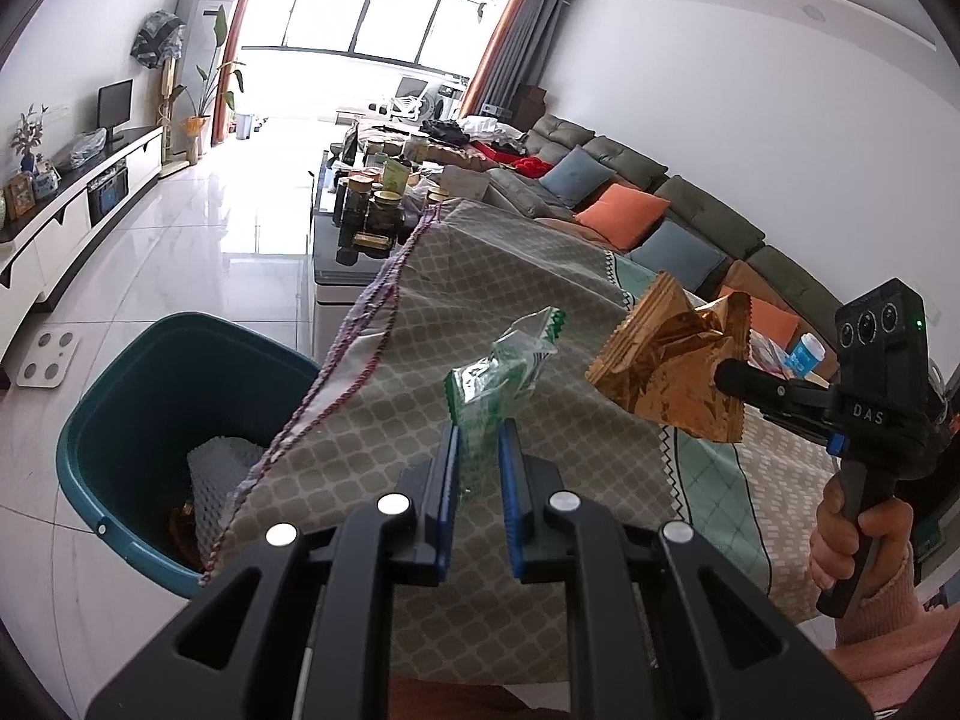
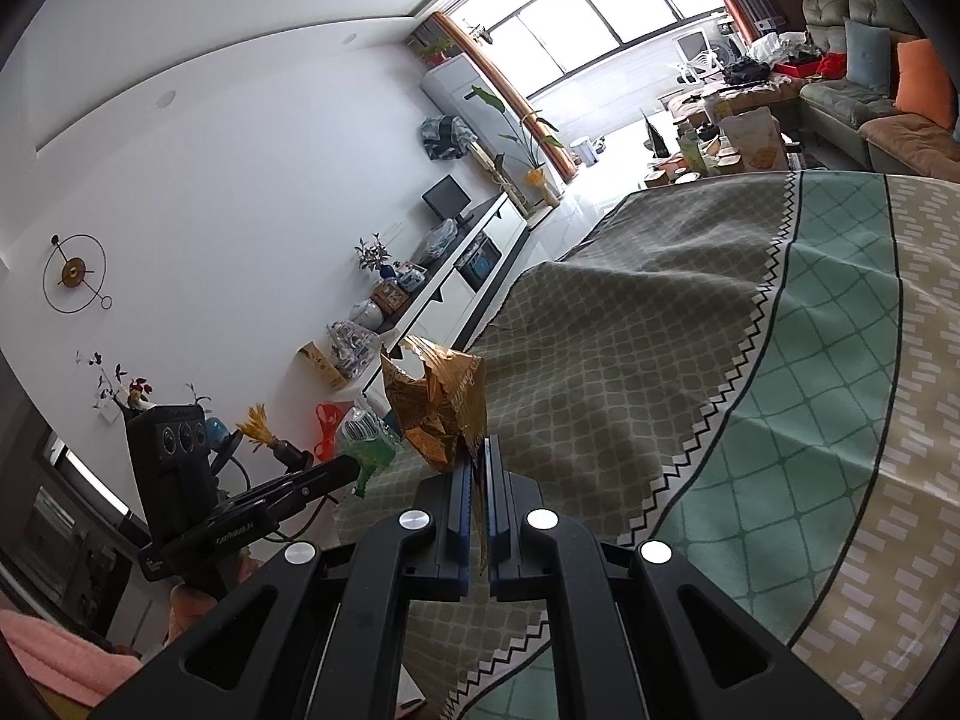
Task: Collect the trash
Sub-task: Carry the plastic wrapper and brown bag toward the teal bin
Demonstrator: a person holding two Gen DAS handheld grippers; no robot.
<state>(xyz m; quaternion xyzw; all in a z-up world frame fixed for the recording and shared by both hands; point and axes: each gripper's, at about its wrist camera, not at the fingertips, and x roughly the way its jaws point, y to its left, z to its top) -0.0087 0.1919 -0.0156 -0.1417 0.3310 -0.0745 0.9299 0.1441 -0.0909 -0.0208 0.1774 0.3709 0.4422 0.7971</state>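
My left gripper (image 1: 479, 433) is shut on a crumpled green and clear wrapper (image 1: 501, 369) and holds it above the patterned tablecloth (image 1: 480, 276). My right gripper (image 2: 479, 450) is shut on a gold foil wrapper (image 2: 438, 405), also held above the cloth. In the left wrist view the gold wrapper (image 1: 675, 366) hangs from the right gripper (image 1: 729, 378) to the right of the green one. In the right wrist view the green wrapper (image 2: 375, 450) shows at the left gripper's tip (image 2: 354, 468). A teal bin (image 1: 150, 420) stands on the floor left of the table, with white foam netting (image 1: 219, 468) inside.
A coffee table (image 1: 360, 246) crowded with jars stands beyond the cloth-covered table. A long green sofa with cushions (image 1: 630, 204) runs along the right wall. A white TV cabinet (image 1: 66, 216) lines the left wall. A white scale (image 1: 48, 357) lies on the tiled floor.
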